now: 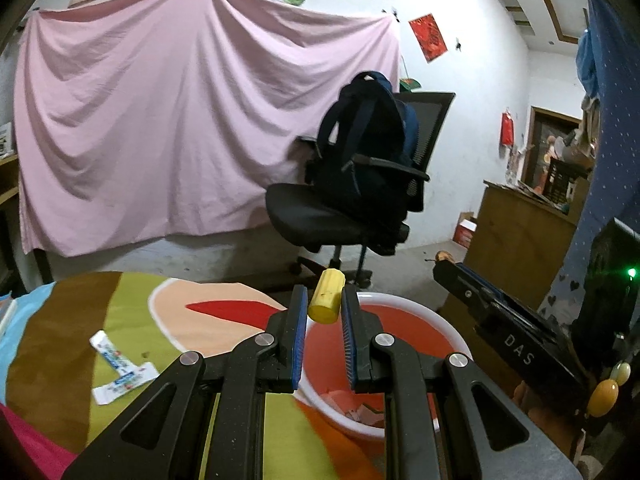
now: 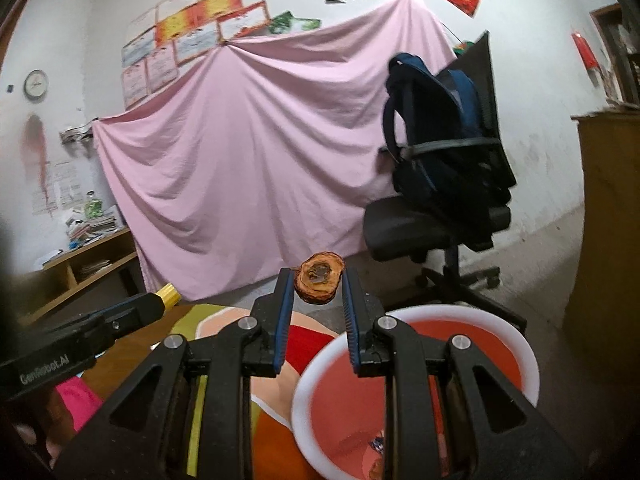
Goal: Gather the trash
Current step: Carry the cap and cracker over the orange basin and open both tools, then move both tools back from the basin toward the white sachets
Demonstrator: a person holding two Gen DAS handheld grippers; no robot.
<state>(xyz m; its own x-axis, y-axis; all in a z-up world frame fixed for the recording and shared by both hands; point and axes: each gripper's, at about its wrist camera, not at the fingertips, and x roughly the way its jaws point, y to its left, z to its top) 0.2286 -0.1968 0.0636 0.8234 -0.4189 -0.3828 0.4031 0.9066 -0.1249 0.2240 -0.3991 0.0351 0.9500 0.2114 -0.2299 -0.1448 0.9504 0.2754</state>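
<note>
The step in hand is the carry-to-bin stage of trash collection: both grippers are loaded and positioned at the bin, with release not yet made. The left gripper has its jaws closed on a short yellow cylinder, pinched between the blue pads near the tips. The right gripper has its jaws closed on a brown dried fruit slice, a ring-shaped piece with a dark centre, likewise held at the tips. The bin is a red basin with a white rim, resting on the multicoloured cloth that covers the work surface; scraps already lie in its bottom. In the left wrist view the yellow cylinder appears above the near-left rim of the basin; in the right wrist view the fruit slice appears above and to the left of the rim, so neither item is confirmed to be directly over the opening. The next move calls for bringing each gripper over the interior of the basin, tilting the tips downward, then opening the jaws so that each piece drops inside. One item remains uncollected: a torn white wrapper lying flat on the cloth, left of the basin. Its flatness will likely demand a low, edge-on pinch.
</note>
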